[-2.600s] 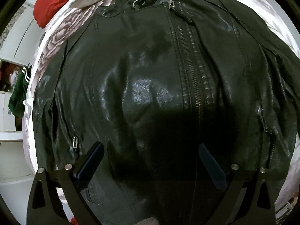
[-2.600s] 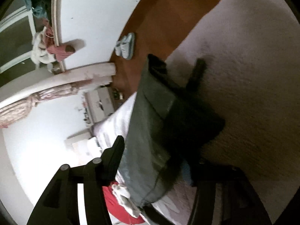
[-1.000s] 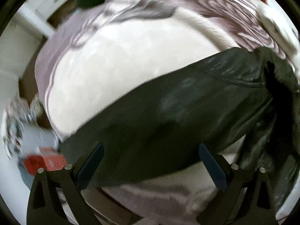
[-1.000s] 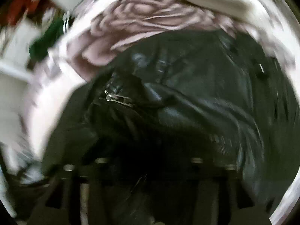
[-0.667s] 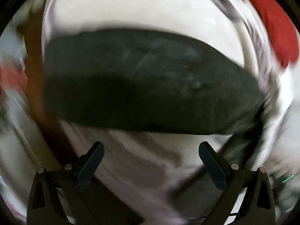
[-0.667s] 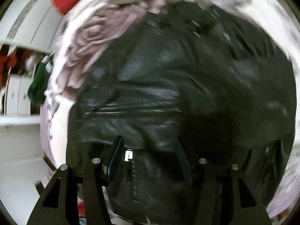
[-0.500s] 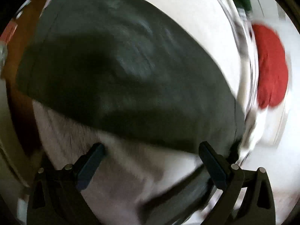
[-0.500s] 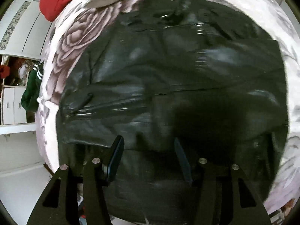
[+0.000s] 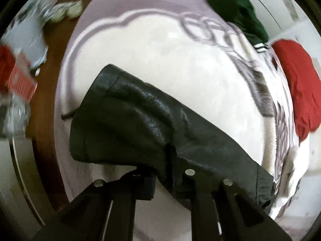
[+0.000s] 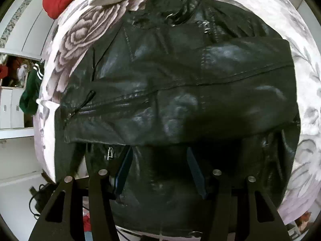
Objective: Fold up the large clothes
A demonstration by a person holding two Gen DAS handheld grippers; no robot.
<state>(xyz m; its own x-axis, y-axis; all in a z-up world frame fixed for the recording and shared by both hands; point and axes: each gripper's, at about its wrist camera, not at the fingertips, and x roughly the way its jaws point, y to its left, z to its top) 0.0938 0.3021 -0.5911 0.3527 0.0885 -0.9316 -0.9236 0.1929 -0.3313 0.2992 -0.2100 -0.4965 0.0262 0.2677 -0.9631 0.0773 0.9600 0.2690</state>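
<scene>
Since half a second ago the left gripper [image 9: 170, 172] has closed on the sleeve [image 9: 140, 120] of the black leather jacket [image 10: 176, 84], which lies on the floral blanket [image 10: 305, 100]. 1 sleeve is already folded across the jacket's chest. The right gripper [image 10: 158, 168] hovers open and empty over the jacket's hem. Judging by this, the 2nd sleeve fold comes next.
</scene>
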